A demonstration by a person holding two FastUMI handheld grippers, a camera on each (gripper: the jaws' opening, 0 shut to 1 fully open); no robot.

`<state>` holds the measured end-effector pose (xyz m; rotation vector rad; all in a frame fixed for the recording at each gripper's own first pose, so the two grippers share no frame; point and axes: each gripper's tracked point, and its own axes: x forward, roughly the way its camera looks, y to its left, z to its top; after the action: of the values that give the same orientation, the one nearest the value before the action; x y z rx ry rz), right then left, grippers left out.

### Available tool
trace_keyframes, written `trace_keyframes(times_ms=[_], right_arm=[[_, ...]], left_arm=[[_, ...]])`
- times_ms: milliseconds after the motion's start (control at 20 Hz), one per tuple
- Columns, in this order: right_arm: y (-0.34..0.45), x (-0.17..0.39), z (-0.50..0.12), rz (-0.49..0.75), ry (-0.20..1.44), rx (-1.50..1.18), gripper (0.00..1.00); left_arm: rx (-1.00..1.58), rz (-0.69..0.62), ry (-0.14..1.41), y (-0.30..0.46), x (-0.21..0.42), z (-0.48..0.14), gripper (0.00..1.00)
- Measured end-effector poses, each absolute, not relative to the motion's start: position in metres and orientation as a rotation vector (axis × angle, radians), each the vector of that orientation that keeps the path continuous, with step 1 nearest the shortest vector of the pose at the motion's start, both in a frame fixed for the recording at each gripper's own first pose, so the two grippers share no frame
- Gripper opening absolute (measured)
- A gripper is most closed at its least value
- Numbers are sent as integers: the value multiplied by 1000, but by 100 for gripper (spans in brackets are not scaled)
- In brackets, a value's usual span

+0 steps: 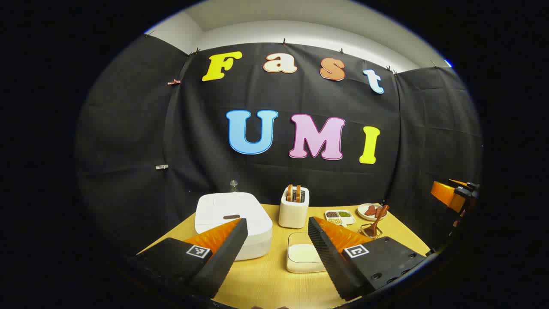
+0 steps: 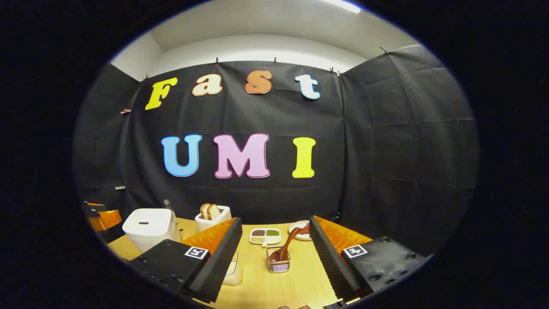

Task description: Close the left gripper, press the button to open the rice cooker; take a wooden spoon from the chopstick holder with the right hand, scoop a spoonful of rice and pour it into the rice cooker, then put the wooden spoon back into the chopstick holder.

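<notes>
The smooth white rice cooker [image 1: 233, 223], boxy with rounded corners, sits lid-down on the wooden table [image 1: 266, 279]. Right of it, a wooden spoon [image 2: 285, 246] leans in a wire holder [image 2: 278, 262]. Both the left gripper [image 1: 278, 240] and the right gripper [image 2: 275, 244] gape wide, holding nothing.

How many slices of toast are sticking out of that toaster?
2. Both slices stand side by side in the top slots of the white toaster, behind the rice cooker at the table's back; more could sit hidden inside.

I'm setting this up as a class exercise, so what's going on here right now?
Nothing is being handled yet. Both the left gripper and the right gripper hover open above the table. The rice cooker is closed, and the wooden spoon stands in its chopstick holder, beside a container of rice.
</notes>
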<state>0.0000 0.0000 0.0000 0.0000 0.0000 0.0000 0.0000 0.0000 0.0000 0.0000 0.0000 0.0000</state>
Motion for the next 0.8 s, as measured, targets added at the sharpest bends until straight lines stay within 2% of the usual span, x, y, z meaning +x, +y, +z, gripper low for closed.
trace_keyframes(times_ms=[800], right_arm=[[46,-16,25,-1,-31,-14,98]], left_arm=[[-44,-16,-14,56,-17,-4,98]])
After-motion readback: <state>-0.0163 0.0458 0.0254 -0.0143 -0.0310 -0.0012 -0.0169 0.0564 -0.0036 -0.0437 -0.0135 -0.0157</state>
